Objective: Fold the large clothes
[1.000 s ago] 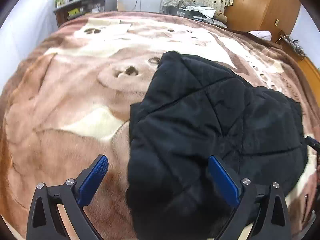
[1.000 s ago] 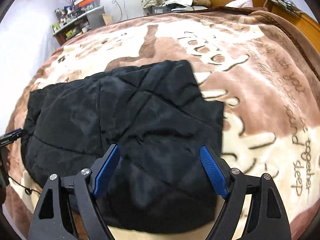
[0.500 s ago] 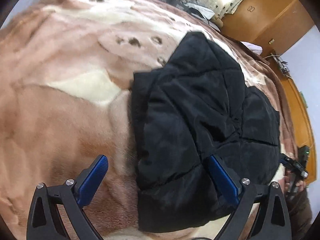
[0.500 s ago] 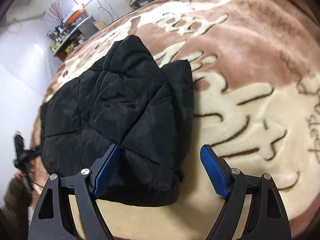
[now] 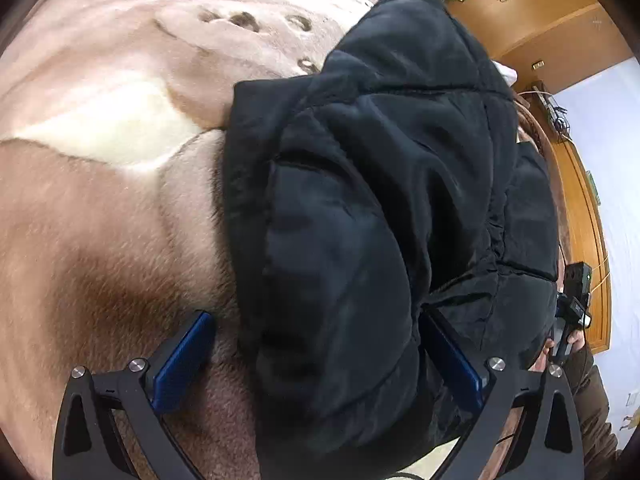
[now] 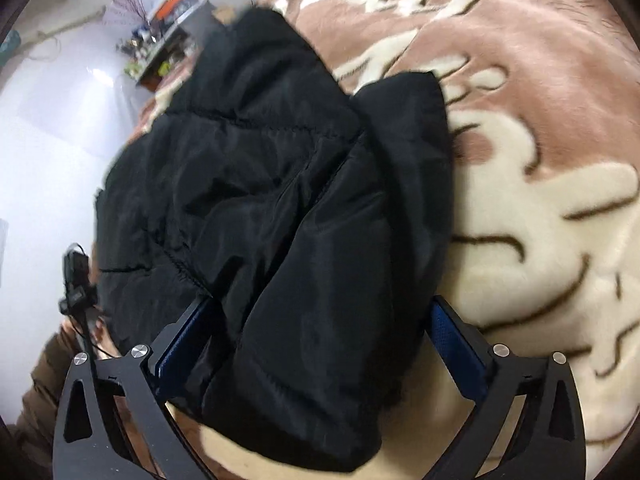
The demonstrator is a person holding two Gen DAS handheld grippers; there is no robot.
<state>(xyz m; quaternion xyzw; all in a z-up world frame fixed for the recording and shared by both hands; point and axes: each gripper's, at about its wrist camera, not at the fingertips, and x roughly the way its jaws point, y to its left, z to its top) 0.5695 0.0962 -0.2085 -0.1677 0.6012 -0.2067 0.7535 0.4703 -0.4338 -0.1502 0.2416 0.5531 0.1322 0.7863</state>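
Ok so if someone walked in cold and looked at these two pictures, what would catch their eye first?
The bulky black quilted jacket fills the middle of both views, lying folded on a plush brown and cream blanket. Next come the blue-padded fingers: the left gripper and the right gripper each stand wide open, straddling a near corner of the jacket.

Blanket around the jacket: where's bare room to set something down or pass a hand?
Bare blanket lies left of the black jacket in the left wrist view, and right of it in the right wrist view. Crowded: the near jacket edge, where the left gripper and right gripper both straddle the padding, open.
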